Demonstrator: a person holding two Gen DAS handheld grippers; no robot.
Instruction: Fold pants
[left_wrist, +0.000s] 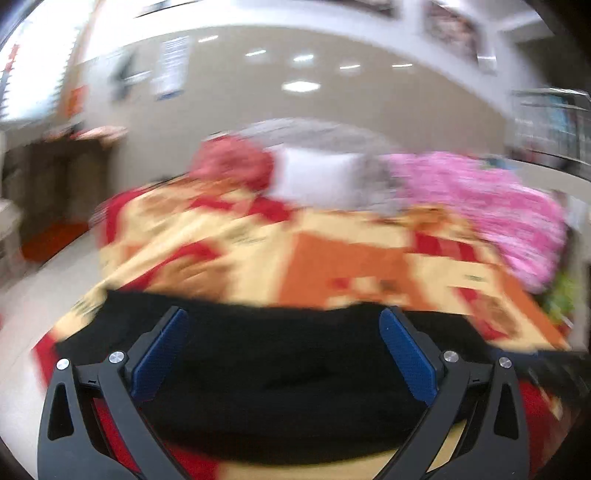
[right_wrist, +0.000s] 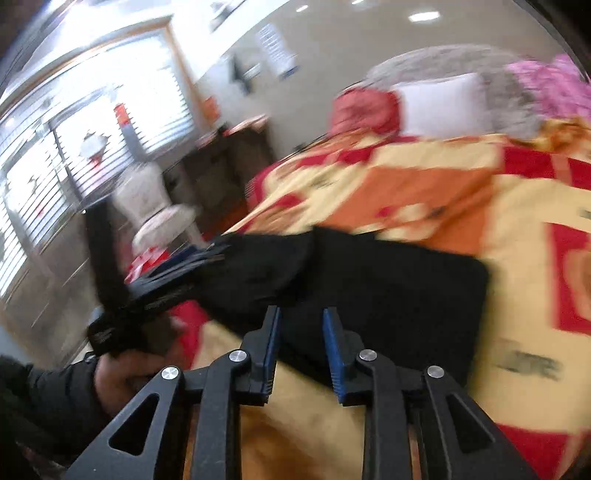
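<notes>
Landmark: the bedspread (left_wrist: 266, 236), red, yellow and orange, is covering the bed; every place below is given against it.
Pants: black pants (right_wrist: 388, 295) are lying on the bedspread's near part, already doubled into a compact slab, long axis running left to right across the bed.
Left gripper (left_wrist: 283, 350): jaws are standing wide, nothing between the pads, hovering over the pants' middle.
Right gripper (right_wrist: 301, 347): jaws are standing narrow with a gap, gripping nothing; the pants' near edge is lying just ahead of the tips.
Left end of pants: in the right wrist view it is lifting off the bedspread beside the left gripper (right_wrist: 184, 269); blur is heavy, so contact there is probably none, not certain.
Key relation: pants are lying straight ahead of both grippers; the left one is looking nearer.
Next move, judged: seizing one short end and carrying it along the long axis.
</notes>
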